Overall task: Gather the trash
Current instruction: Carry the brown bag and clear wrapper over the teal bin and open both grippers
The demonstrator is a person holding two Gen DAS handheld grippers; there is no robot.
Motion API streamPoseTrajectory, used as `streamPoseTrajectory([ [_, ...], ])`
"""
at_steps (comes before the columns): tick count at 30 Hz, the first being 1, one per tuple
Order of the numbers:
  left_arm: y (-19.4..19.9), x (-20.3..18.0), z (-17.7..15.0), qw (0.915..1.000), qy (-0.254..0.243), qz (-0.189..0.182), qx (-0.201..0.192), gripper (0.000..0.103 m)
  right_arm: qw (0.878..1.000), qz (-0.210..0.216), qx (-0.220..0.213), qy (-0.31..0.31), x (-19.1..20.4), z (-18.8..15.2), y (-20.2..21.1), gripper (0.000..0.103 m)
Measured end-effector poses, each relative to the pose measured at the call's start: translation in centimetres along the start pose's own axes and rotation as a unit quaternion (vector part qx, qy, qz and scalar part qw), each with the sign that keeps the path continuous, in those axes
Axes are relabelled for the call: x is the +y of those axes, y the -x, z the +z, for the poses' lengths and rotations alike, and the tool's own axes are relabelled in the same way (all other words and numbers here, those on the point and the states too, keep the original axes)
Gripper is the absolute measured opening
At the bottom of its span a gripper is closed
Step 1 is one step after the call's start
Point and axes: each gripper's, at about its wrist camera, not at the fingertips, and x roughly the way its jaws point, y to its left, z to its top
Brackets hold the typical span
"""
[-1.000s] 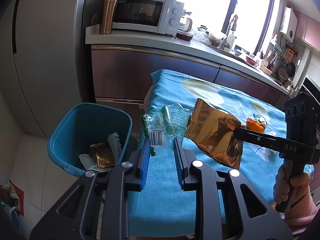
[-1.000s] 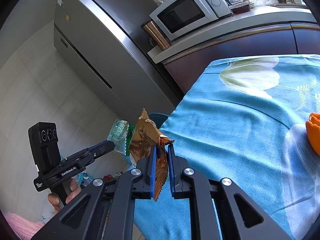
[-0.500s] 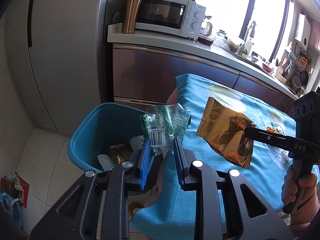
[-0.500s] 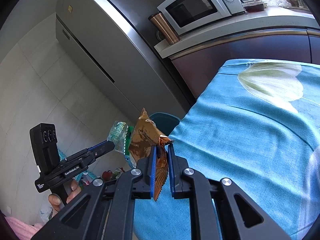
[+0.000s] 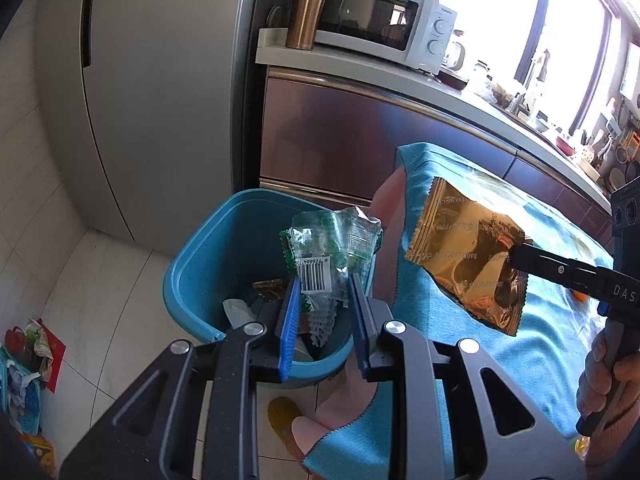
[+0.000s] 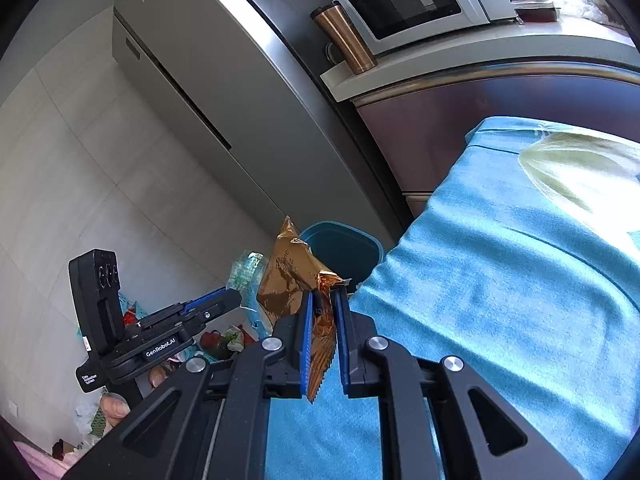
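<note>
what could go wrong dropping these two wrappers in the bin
The gold wrapper in the right gripper hangs over the blue tablecloth, not the bin; released now, it would likely miss. The clear wrapper in the left gripper is above the bin's near edge, and being light it might flutter outside.

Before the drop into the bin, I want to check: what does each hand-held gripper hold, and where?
Left hand-held gripper: clear green wrapper, by its lower end. Right hand-held gripper: gold wrapper, by one torn end.
</note>
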Motion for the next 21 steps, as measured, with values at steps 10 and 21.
streamPoseTrajectory([
  [10, -2.6, 1.7, 0.1, 0.9993, 0.018, 0.024, 0.020, 0.024, 1.000, -0.019, 0.021, 0.008, 1.0, 1.2, -3.9, 0.010],
  [21, -5.8, 3.3, 0.2, 0.9973, 0.036, 0.048, 0.044, 0.025, 0.997, -0.057, 0.049, 0.001, 1.4, 1.9, -8.7, 0.010],
])
